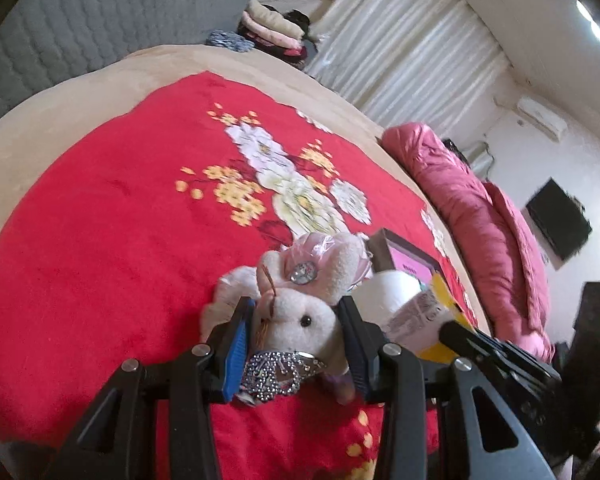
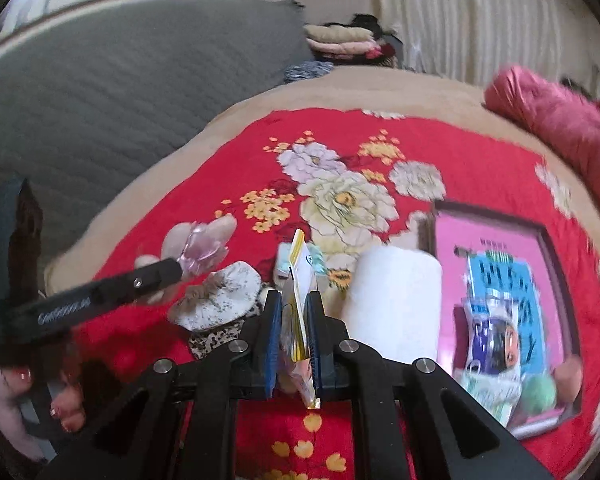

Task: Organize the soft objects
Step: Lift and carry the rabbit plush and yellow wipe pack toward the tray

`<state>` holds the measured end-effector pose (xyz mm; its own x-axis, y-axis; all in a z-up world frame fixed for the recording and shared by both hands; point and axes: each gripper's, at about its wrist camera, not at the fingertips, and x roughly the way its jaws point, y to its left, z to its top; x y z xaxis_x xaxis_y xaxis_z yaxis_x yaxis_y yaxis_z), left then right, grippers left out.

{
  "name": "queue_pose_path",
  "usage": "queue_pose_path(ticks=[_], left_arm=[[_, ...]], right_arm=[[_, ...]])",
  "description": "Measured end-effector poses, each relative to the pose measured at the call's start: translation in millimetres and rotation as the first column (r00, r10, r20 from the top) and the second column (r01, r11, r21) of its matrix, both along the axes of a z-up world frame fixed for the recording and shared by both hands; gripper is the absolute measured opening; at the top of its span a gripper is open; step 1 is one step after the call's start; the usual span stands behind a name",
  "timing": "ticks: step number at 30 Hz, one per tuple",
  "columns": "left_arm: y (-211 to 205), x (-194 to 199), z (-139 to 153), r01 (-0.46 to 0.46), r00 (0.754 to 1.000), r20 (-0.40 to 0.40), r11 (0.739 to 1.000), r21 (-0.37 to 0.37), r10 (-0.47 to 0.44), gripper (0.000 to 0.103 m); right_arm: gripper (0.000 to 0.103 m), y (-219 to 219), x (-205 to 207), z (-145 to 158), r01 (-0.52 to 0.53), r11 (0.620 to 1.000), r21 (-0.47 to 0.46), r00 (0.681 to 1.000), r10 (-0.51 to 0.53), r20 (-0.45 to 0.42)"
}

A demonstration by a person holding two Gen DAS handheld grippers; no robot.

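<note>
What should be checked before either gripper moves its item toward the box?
1. Left gripper shut on the plush bunny: ok.
2. Right gripper shut on the flat yellow packet: ok.
3. Pink-lined box open, with room: ok.
4. White roll clear of the route to the box: not ok, it stands in between.
5. Bunny lifted off the red blanket: cannot tell.

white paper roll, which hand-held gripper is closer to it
Right. The right hand-held gripper, shut on a flat packet, sits just left of the white paper roll. The left hand-held gripper holds the plush bunny farther left.
</note>
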<state>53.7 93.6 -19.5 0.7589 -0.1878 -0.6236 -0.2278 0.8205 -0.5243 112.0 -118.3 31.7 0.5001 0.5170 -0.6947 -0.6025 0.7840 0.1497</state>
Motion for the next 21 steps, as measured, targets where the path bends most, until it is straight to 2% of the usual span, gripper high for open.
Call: queue_pose_path(ticks=[5, 8, 11, 21], left_arm=[[-26.8, -3.2, 4.1, 0.058, 0.998, -0.022, 0.998, 0.019, -0.057, 0.043], [-38.8, -4.8, 6.4, 0.082, 0.996, -0.033, 0.996, 0.029, -0.081, 0.043], [-48.5, -5.5, 10.9, 0.099, 0.995, -0.031, 0.995, 0.022, -0.099, 0.043], [-75.0, 1.3, 19.5, 0.151, 0.988, -0.051, 0.987, 0.054, -0.148, 0.043]], right_arm=[[0.013, -34.5, 9.8, -5.4, 0.081, 0.991, 0.103, 0.994, -0.072, -0.086], [0.013, -61.0, 20.2, -5.5, 0.14, 0.967, 0.214, 0.982, -0.106, -0.159], [0.013, -79.2, 25.8, 0.2, 0.18, 0.94, 0.29, 0.974, -0.128, -0.189], [0.013, -107.1, 31.7, 17.1, 0.209, 0.922, 0.325, 0.974, -0.168, -0.151]])
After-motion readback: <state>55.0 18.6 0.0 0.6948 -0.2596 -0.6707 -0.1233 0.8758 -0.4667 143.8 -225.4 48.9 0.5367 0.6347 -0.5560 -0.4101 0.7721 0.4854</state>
